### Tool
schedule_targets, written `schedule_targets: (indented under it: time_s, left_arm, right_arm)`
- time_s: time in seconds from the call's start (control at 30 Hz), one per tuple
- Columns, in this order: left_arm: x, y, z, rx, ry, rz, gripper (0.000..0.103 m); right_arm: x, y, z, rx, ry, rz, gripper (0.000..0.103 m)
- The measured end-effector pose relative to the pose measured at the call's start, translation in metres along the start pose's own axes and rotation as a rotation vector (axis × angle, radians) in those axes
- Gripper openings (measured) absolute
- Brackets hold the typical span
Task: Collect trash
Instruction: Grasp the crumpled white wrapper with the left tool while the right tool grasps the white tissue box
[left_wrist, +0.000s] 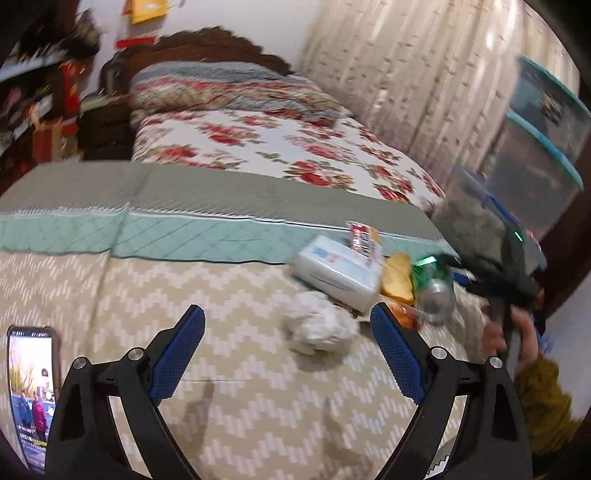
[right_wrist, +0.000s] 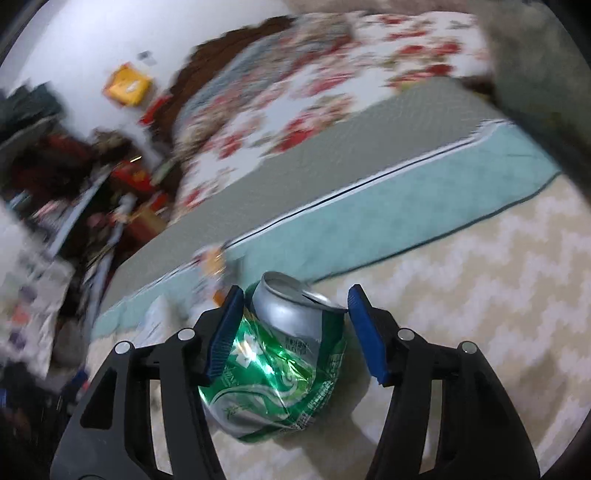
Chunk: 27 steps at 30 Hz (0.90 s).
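Between the blue pads of our right gripper (right_wrist: 293, 332) sits the crushed green can (right_wrist: 275, 365); the left pad touches it, the right stands just off, so nothing is clamped yet. We should close squarely across its dented middle before lifting. Our left gripper (left_wrist: 288, 354) hangs wide open, empty, near the crumpled white tissue (left_wrist: 319, 323) on the zigzag bedcover (left_wrist: 147, 295).

The crushed green aluminium can (right_wrist: 280, 354) lies between the fingers of the right gripper (right_wrist: 295, 332), on the zigzag-patterned bedspread (right_wrist: 480, 295). Ahead of the left gripper (left_wrist: 288, 354) sits a crumpled white paper wad (left_wrist: 319, 326). Beyond it lies a white rectangular tissue pack (left_wrist: 340, 271), with a flat yellow snack packet (left_wrist: 397, 277) to its right.
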<state>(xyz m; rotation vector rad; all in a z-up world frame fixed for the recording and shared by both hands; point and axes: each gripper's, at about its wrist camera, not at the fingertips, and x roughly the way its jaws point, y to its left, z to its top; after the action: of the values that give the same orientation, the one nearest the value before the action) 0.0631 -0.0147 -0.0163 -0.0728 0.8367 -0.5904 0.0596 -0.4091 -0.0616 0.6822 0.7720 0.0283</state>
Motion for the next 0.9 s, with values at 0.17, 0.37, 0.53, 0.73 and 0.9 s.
schedule_targets:
  time_s: [0.17,0.37,0.53,0.73,0.9]
  left_arm:
    - [0.003,0.022,0.004,-0.082,0.033,-0.023,0.083]
    - [0.026,0.02,0.007,-0.118,0.117,-0.082,0.078]
    - [0.054,-0.004,0.009,-0.053,0.171,-0.111,0.079]
    - [0.091,-0.023,-0.006,0.003,0.261,-0.102,0.073]
    - [0.089,-0.02,-0.013,0.02,0.263,-0.097,0.049]
  right_arm:
    - [-0.008,0.031,-0.041,-0.118,0.066,0.075,0.062]
    - [-0.053,0.041,-0.042,-0.116,-0.155,-0.064,0.073]
    - [-0.055,0.065,-0.035,-0.154,-0.153,-0.012,0.073]
    - [-0.023,0.082,-0.018,-0.178,-0.016,-0.019,0.073]
    - [0.016,0.102,-0.001,-0.173,0.103,0.056,0.073]
